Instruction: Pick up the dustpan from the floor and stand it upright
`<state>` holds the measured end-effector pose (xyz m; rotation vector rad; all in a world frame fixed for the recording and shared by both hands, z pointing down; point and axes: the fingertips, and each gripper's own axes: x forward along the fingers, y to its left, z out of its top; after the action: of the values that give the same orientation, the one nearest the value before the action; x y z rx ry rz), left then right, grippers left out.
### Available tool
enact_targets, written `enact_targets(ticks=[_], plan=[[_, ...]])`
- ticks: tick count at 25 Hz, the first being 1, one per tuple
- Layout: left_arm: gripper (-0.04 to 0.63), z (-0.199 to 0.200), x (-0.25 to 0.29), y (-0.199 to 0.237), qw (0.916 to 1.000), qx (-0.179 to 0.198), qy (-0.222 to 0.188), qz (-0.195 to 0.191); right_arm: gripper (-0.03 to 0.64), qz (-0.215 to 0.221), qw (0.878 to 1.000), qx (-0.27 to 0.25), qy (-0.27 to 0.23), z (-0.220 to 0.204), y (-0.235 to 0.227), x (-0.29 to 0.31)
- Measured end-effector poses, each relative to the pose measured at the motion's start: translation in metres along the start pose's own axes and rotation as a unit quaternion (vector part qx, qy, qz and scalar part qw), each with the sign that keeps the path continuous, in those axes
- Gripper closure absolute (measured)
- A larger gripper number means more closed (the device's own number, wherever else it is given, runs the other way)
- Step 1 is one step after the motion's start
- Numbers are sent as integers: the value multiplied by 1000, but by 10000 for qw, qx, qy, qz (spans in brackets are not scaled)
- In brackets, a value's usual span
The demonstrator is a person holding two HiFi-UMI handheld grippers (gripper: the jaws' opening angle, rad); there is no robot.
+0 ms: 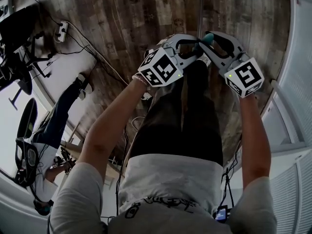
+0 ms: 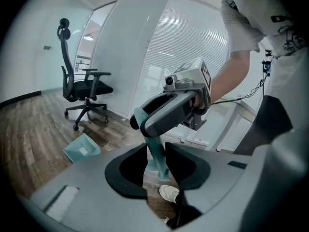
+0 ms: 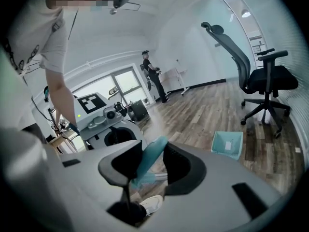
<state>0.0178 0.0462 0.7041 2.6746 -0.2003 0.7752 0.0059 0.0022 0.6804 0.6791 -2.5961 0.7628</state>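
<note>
The dustpan's teal handle (image 2: 155,146) stands nearly upright between my left gripper's (image 2: 156,158) pads, which are shut on it. Its lower end reaches the wooden floor by my shoe (image 2: 169,192). Higher up, my right gripper (image 2: 139,123) is shut on the handle's top end. In the right gripper view the handle (image 3: 149,158) leans across my right gripper's (image 3: 153,166) gap and touches both pads. From the head view both grippers meet in front of me, left (image 1: 194,47) and right (image 1: 210,44), with the teal tip (image 1: 208,37) showing between them. The pan itself is hidden.
A teal box-shaped container (image 2: 82,148) (image 3: 228,144) lies on the floor near a black office chair (image 2: 84,88) (image 3: 263,81). Glass walls with blinds stand behind. A power strip with cables (image 1: 62,30) and a seated person's legs (image 1: 58,116) are to my left. Another person (image 3: 149,74) stands far off.
</note>
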Motion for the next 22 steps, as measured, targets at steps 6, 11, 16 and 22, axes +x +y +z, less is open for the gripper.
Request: enact_targets(ticks=[6,11,16,22], plan=[[491,17,-9,-4,9999,-61,-118,37,491,31,9999,89,-114,15,4,-9],[491,30,-14,-10,9999,-16,-156,-4,491,-10,9996,179,-195,26,7,-19],[485,48,-20,-12,9997,-25,-251,-11,491,-44,9990,295,-327,42,6,-30],[477,65,-32,-10,9993,-62,-375,-12,486,-57,9983,379,-440,61,6,-35]])
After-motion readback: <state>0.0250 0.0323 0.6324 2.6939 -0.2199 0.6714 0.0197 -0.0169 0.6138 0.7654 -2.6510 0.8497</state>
